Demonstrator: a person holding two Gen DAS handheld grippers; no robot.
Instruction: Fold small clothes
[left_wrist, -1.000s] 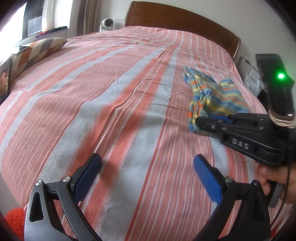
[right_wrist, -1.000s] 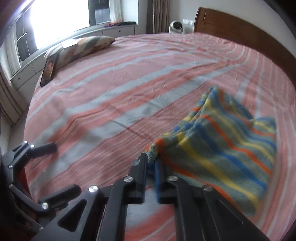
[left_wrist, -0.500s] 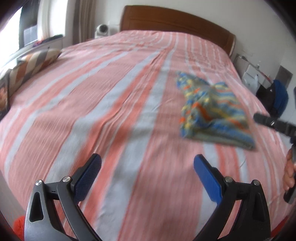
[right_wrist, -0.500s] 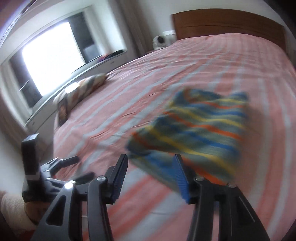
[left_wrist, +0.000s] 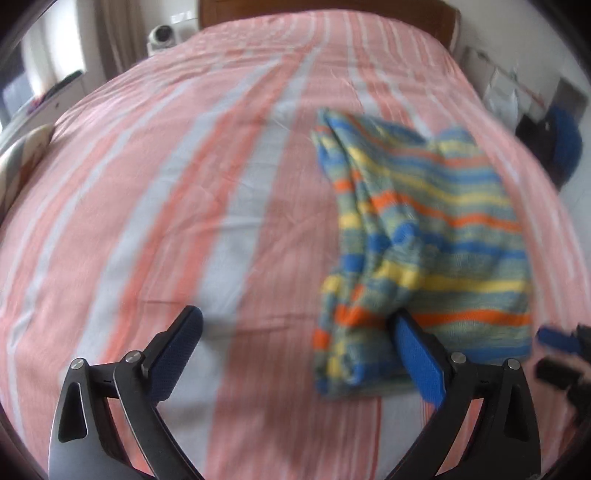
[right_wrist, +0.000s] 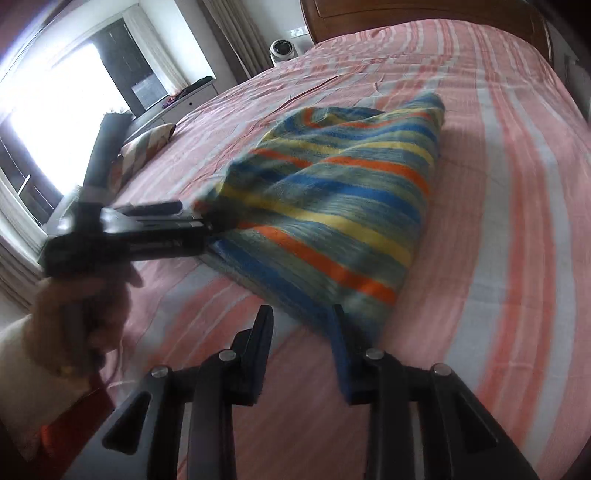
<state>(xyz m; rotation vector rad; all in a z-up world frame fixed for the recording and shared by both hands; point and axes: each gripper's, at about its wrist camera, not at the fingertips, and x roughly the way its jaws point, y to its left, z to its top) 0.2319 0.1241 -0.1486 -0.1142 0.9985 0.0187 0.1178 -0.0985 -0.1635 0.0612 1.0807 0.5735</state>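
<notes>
On the striped bedspread (left_wrist: 229, 206) lies the small striped jumper (left_wrist: 424, 229), toward the right side of the bed, doubled over but bunched along one edge. I judge the fold partly done: it needs squaring and probably another fold. My left gripper (left_wrist: 295, 354) is spread wide, one finger against the jumper's near edge. My right gripper (right_wrist: 301, 350) is part open, holding nothing, just short of the near corner.

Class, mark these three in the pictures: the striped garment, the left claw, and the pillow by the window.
striped garment (left_wrist: 436, 236), left wrist view, middle of the folded cloth.
left claw (left_wrist: 299, 358), left wrist view, midway between its blue fingertips.
pillow (right_wrist: 146, 147), right wrist view, its patterned top face.
</notes>
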